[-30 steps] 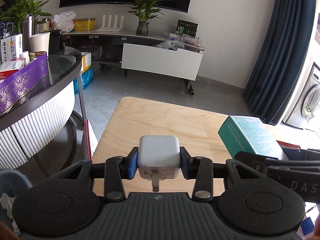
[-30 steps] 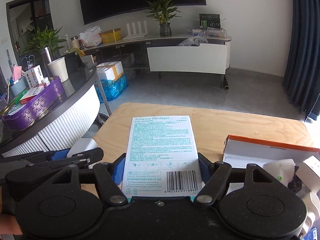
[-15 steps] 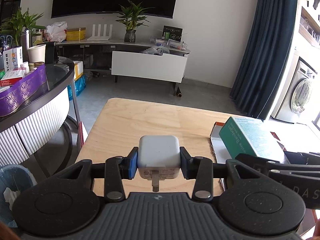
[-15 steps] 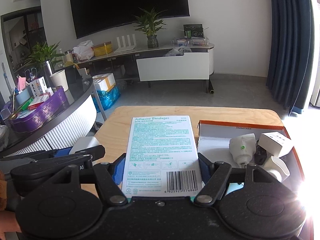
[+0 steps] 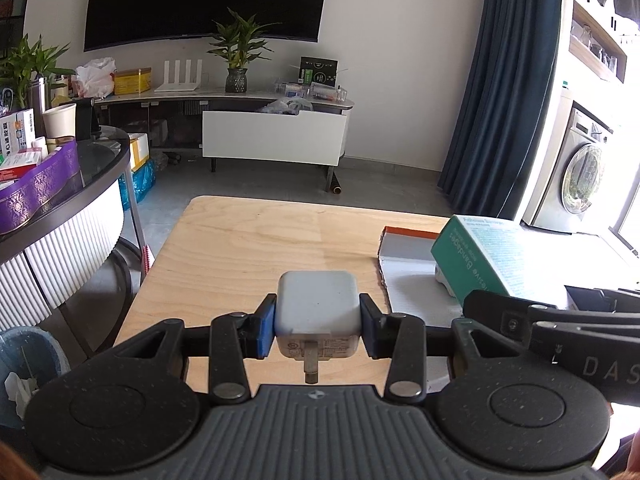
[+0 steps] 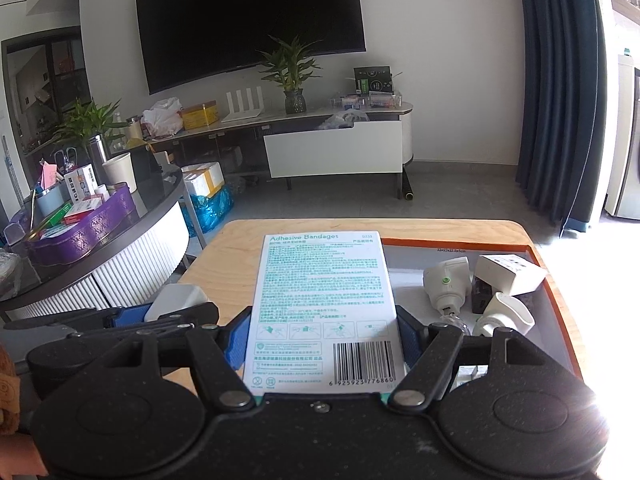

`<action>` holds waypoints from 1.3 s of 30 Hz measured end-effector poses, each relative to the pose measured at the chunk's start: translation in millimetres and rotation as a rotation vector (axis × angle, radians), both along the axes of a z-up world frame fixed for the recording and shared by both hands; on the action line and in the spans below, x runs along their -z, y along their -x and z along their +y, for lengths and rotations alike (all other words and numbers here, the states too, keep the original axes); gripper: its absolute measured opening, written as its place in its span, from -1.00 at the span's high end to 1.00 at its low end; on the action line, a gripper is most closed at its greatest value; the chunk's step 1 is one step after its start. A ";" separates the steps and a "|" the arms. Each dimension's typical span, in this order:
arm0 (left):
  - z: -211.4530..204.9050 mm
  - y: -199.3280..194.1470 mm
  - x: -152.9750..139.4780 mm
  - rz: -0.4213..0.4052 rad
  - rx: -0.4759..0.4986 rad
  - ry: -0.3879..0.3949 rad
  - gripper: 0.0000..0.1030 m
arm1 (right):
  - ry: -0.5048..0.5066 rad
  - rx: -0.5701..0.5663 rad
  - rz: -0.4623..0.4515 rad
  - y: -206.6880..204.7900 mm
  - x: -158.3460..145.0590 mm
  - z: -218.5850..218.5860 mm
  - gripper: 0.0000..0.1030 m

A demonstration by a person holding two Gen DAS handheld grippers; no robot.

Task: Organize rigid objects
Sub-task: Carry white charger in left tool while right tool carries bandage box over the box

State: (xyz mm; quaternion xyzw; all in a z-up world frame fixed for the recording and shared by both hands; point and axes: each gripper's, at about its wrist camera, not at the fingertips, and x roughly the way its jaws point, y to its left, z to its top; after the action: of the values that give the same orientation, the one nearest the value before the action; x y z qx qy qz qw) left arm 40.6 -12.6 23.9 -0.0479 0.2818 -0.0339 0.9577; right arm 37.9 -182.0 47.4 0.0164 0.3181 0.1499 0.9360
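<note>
Now left gripper (image 5: pixel 318 330) squeezes white charger (image 5: pixel 317 306) above wood table (image 5: pixel 248 248). Right gripper (image 6: pixel 322 338) grips bandage box (image 6: pixel 324 300) by its sides, above table, next to orange-edged tray (image 6: pixel 556 300) w/ white plugs (image 6: pixel 446 284) inside.

My living room at home, big dark television (image 6: pixel 252 28) on the wall, low media console (image 5: pixel 276 136), potted plant (image 5: pixel 237 54), blue curtain (image 5: pixel 504 92), washing machine (image 5: pixel 580 184), wooden table (image 5: pixel 256 240).
</note>
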 end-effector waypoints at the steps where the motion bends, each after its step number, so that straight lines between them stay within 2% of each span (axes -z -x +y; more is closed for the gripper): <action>1: -1.3 0.7 -0.1 -0.003 0.004 -0.002 0.19 | -0.001 0.003 -0.001 2.1 -0.1 -2.5 -0.63; 10: -12.7 7.9 0.3 -0.011 0.044 0.000 0.19 | -0.009 0.044 -0.023 20.7 -4.5 -25.0 -0.63; 15: -18.3 9.5 0.8 -0.005 0.067 0.028 0.19 | -0.014 0.061 -0.033 26.7 -7.2 -37.0 -0.63; 39: -48.0 11.7 4.8 -0.008 0.155 0.004 0.19 | -0.028 0.149 -0.064 41.2 -17.2 -78.3 -0.63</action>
State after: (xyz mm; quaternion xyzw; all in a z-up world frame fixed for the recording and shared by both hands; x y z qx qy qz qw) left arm 28.9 -60.6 19.2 -0.0276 0.2808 -0.1089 0.9532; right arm -3.3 -260.3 64.6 0.0483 0.2840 0.0846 0.9538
